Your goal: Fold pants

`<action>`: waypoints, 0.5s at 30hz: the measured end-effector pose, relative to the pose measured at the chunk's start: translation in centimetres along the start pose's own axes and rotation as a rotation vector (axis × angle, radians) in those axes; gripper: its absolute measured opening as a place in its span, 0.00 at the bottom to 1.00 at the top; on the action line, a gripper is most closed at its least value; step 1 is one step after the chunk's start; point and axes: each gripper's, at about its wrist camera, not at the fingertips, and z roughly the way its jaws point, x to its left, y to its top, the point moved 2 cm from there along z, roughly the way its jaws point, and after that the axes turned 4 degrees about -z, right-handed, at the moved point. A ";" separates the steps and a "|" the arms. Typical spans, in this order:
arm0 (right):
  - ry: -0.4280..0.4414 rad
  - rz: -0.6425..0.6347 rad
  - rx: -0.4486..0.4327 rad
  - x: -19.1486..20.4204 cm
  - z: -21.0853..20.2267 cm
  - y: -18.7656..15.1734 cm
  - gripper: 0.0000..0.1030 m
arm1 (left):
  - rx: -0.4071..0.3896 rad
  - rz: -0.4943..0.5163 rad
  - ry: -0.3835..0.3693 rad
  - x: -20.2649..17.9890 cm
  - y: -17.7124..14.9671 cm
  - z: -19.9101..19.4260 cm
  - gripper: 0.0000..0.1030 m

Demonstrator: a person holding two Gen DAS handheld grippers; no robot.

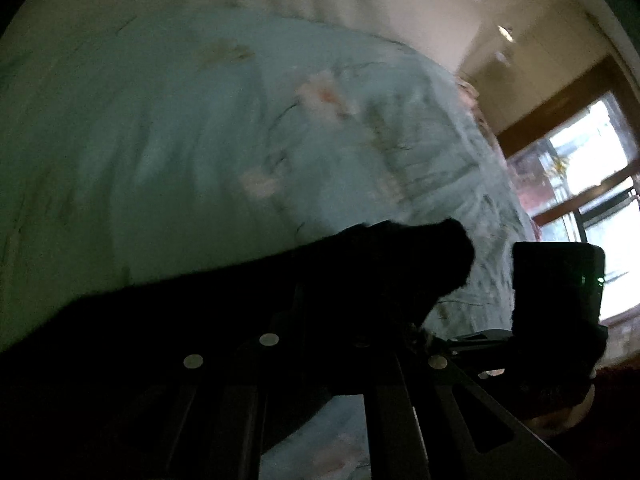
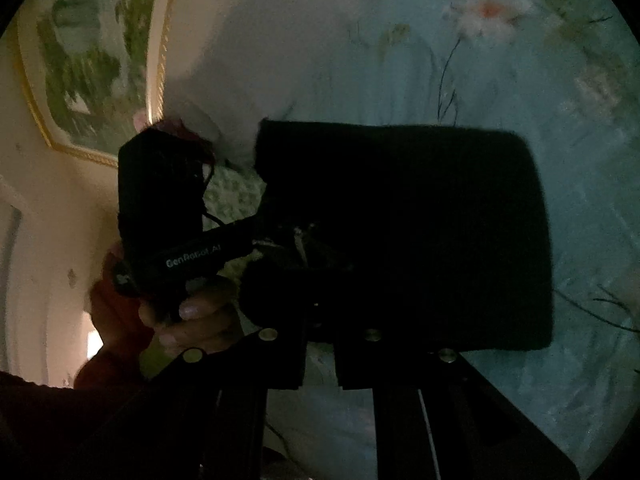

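Pants [image 2: 420, 232] sit right over my right gripper [image 2: 320, 320] as a dark, squared-off bundle, filling the middle of the right wrist view, with the flowered blue bedspread [image 2: 520, 100] showing behind and around them. Their near edge runs down onto my fingers and hides the tips, so I cannot tell whether that claw is pinching the cloth or only lying under it. On the other side, the left gripper [image 1: 352, 320] is buried the same way: black fabric [image 1: 280, 280] drapes across its fingers, one blunt corner poking out toward the bed, and I cannot tell how its jaws stand either.

I judge the cloth to be soft, thick and fairly light, perhaps knit or fleece going by the fuzzy edge. It should sag between two holds and not slip much in the pads. I would take it at the corners of one folded edge, one claw to each, so the layers stay together.

Much is hard to read. The fabric is so dark that I see no seams, waistband or leg ends, and I cannot count the folds. Seen from the right wrist, the other gripper's body [image 2: 160, 200] and the hand [image 2: 192, 316] holding it crowd the left side. A framed picture [image 2: 92, 60] hangs beyond; a bright window [image 1: 592, 184] glares in the left wrist view.
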 end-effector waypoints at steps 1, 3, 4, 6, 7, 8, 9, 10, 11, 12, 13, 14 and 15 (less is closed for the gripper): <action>-0.020 -0.016 0.022 0.0 0.9 -0.2 0.11 | -0.001 -0.024 0.012 0.8 -0.4 0.1 0.04; -0.047 -0.034 0.053 -0.2 2.1 -0.4 0.11 | -0.007 -0.073 0.024 2.3 -1.1 0.3 0.00; -0.065 -0.044 0.067 -0.3 2.8 -0.5 0.11 | -0.010 -0.096 0.034 2.9 -1.4 0.4 0.01; -0.099 -0.058 0.102 -0.6 4.2 -0.7 0.11 | -0.014 -0.136 0.047 4.1 -2.1 0.6 0.01; -0.104 -0.059 0.109 -0.8 4.4 -0.8 0.11 | -0.015 -0.152 0.048 4.7 -2.4 0.6 0.01; -0.116 -0.063 0.119 -1.0 4.9 -0.8 0.11 | -0.016 -0.165 0.049 5.1 -2.7 0.6 0.01; -0.125 -0.066 0.126 -1.0 5.3 -0.8 0.12 | -0.017 -0.177 0.050 5.5 -2.9 0.6 0.01; -0.137 -0.070 0.138 -1.2 5.7 -0.8 0.12 | -0.016 -0.195 0.051 5.9 -3.2 0.6 0.01; -0.145 -0.072 0.145 -1.4 6.0 -0.8 0.12 | -0.016 -0.213 0.049 6.3 -3.4 0.7 0.01; -0.157 -0.074 0.156 -1.6 6.3 -0.8 0.12 | -0.018 -0.233 0.049 6.7 -3.8 0.7 0.01; -0.160 -0.076 0.160 -1.6 6.4 -0.7 0.14 | -0.020 -0.247 0.055 6.9 -4.1 0.7 0.02; -0.169 -0.085 0.169 -1.6 6.7 -0.8 0.15 | -0.021 -0.256 0.062 7.0 -4.2 0.7 0.03; -0.181 -0.096 0.176 -1.6 7.0 -1.1 0.16 | -0.023 -0.267 0.069 7.2 -4.6 0.7 0.03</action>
